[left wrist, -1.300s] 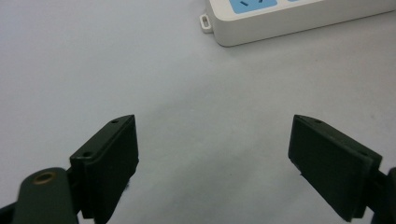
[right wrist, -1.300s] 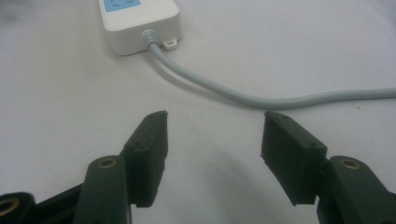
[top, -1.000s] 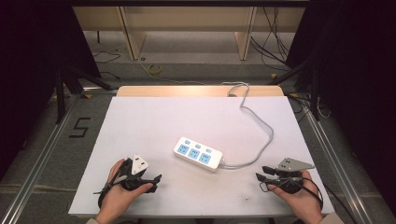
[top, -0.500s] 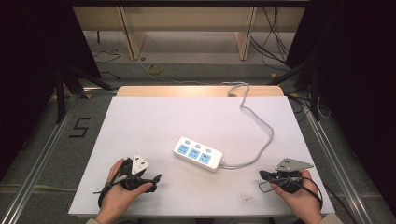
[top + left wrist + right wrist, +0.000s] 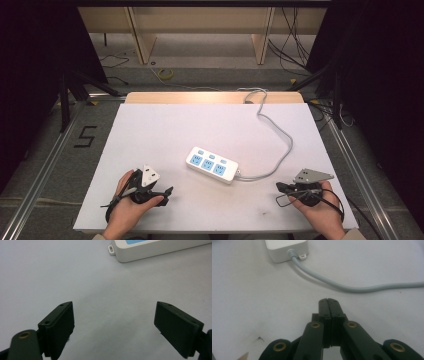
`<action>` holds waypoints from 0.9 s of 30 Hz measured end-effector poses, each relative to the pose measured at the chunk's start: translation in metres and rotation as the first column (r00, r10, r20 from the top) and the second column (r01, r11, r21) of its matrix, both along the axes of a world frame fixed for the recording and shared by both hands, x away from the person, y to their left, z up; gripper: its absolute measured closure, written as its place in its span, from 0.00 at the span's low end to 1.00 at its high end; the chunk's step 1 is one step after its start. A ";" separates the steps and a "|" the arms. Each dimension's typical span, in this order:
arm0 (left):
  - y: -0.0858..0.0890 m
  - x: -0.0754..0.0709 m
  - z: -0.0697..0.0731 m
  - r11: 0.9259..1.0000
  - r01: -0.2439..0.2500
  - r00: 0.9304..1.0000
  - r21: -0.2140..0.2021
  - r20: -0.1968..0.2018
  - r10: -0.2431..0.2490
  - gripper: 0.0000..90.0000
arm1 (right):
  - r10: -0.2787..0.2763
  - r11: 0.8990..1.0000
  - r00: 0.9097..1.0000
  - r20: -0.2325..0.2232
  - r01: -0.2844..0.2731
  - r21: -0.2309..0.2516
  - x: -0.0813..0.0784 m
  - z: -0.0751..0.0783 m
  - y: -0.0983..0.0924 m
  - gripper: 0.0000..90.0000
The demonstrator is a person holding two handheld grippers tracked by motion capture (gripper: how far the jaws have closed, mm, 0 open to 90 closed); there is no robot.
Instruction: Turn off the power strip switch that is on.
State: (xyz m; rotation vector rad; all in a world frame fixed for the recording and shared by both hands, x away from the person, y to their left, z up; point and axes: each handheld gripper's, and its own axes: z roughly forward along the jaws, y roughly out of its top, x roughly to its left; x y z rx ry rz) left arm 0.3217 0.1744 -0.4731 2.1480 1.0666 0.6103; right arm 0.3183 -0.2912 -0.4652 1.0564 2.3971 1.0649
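The power strip (image 5: 212,164) lies flat near the middle of the desk (image 5: 150,125), sockets up, nothing plugged in. Its cord (image 5: 280,137) loops off its right end and runs back over the far edge. I hold my left tool (image 5: 167,190) just left of the strip, jaws spread wide and empty, aimed at its near corner. My right tool (image 5: 280,188) sits right of the strip, jaws pressed together on nothing, facing the cord's exit. I judge both are parked, and nothing blocks either approach.
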 end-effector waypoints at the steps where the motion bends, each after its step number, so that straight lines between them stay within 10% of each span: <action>1: 0.000 0.000 0.000 1.000 0.000 1.000 0.001 -0.001 0.000 0.18 | 0.000 1.000 1.000 0.001 0.000 -0.001 0.000 0.000 0.000 1.00; 27: -0.002 0.000 0.000 1.000 0.006 1.000 0.008 -0.007 -0.006 0.18 | 0.029 1.000 1.000 0.006 -0.029 -0.005 0.005 0.007 0.011 1.00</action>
